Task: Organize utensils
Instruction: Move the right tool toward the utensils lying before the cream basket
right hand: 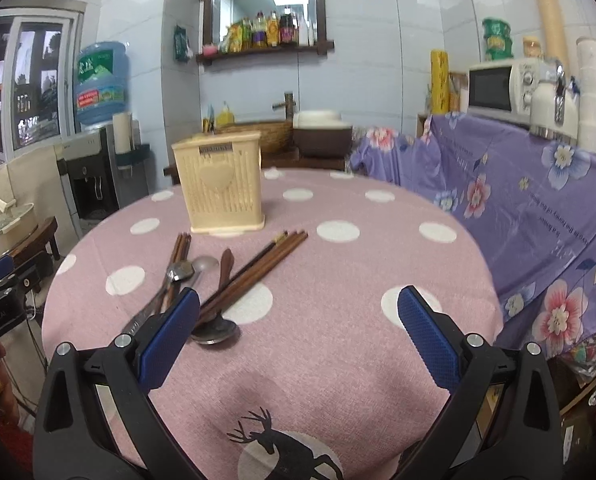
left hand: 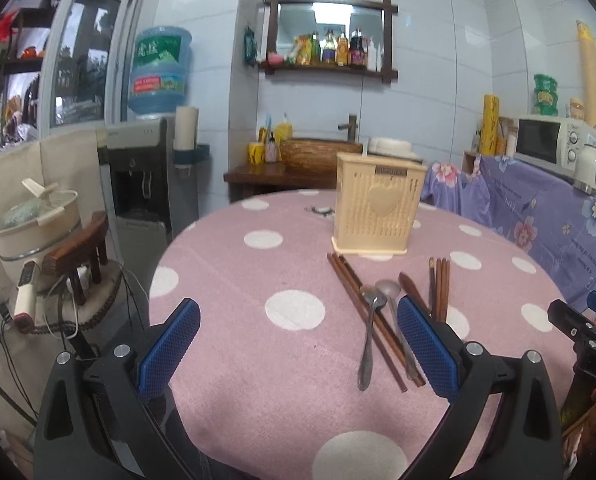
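Round table (left hand: 225, 280) w/ a pink woven cloth, white polka dots; near edge in the right wrist view carries a black deer print on a white circle (right hand: 285, 452). Toward the far side stands the utensil holder (left hand: 378, 208), a cream plastic box w/ vertical slotted ribs, raised heart on its front, small dark label strip near the top rim, flat base tray underneath.

Utensils lie flat on the cloth, just in front of the holder. A long pair of dark-brown wooden chopsticks (left hand: 362, 312) runs diagonally from near the holder's base toward the camera. A steel spoon (left hand: 370, 328) crosses over them, bowl end away, handle shiny and narrow. A second steel spoon (left hand: 394, 312) lies just beside it, bowl smooth and rounded. A wooden spoon (right hand: 225, 276) w/ tapered brown handle sits between them and another bundle of reddish-brown chopsticks (left hand: 440, 288), which lie straight, ends squared.

Left gripper (left hand: 298, 344) hangs above the table, spread wide, nothing between its fingers; blue pads (left hand: 169, 352) have a fine diamond-grid rubber texture, set in black plastic arms w/ silver bolts. Right gripper (right hand: 298, 336) likewise gapes wide and holds nothing, its left pad close above the spoon handles. Purple floral cloth (right hand: 538, 208) drapes a counter at right.
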Action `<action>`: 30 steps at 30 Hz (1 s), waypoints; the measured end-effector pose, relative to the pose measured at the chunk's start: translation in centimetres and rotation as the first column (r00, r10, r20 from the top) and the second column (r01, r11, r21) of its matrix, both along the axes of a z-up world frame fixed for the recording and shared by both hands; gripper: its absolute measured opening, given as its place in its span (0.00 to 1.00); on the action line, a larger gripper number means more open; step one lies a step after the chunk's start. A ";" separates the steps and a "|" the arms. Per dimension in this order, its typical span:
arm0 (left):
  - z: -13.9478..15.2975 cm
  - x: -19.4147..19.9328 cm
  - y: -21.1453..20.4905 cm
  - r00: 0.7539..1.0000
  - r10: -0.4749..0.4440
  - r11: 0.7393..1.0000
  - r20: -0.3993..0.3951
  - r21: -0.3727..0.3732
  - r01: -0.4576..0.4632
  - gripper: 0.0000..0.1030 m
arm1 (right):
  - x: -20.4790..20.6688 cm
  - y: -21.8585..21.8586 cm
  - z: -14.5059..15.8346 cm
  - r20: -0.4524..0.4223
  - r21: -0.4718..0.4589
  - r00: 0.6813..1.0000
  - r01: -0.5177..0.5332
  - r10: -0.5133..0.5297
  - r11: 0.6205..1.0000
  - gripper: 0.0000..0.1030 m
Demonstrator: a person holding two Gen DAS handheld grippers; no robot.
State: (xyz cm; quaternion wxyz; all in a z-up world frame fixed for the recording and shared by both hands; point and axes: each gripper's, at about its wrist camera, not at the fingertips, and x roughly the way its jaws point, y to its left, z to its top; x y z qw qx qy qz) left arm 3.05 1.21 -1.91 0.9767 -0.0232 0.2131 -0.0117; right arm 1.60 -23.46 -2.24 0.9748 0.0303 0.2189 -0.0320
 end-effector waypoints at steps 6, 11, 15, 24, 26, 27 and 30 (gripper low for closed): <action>-1.9 3.3 0.4 0.988 -0.081 0.996 -0.134 0.029 0.086 0.95 | 2.8 -1.4 -1.5 -0.100 0.063 0.994 -0.035 0.042 0.997 0.95; -2.5 5.9 -0.2 0.964 -0.164 0.984 -0.211 0.032 0.174 0.86 | 5.3 -1.6 -2.0 -0.155 0.037 0.987 -0.043 0.048 0.998 0.93; -2.6 8.0 -1.5 0.946 -0.216 0.972 -0.244 0.042 0.232 0.76 | 8.5 -1.3 -2.5 -0.220 0.084 0.971 -0.081 0.097 0.993 0.83; -2.7 11.4 -2.0 0.930 -0.193 0.979 -0.312 0.000 0.203 0.74 | 15.5 3.4 -4.3 -0.401 0.118 0.899 -0.141 0.177 0.983 0.80; -2.7 11.5 -1.9 0.930 -0.187 0.981 -0.317 -0.002 0.196 0.74 | 15.9 4.8 -4.9 -0.435 0.106 0.881 -0.153 0.185 0.982 0.78; -2.8 11.6 -1.9 0.929 -0.185 0.981 -0.321 -0.001 0.196 0.74 | 16.1 5.1 -5.3 -0.449 0.091 0.876 -0.152 0.177 0.984 0.73; -3.2 11.7 -2.0 0.922 -0.185 0.980 -0.341 0.009 0.200 0.74 | 16.0 4.3 -5.8 -0.467 0.110 0.867 -0.137 0.173 0.984 0.69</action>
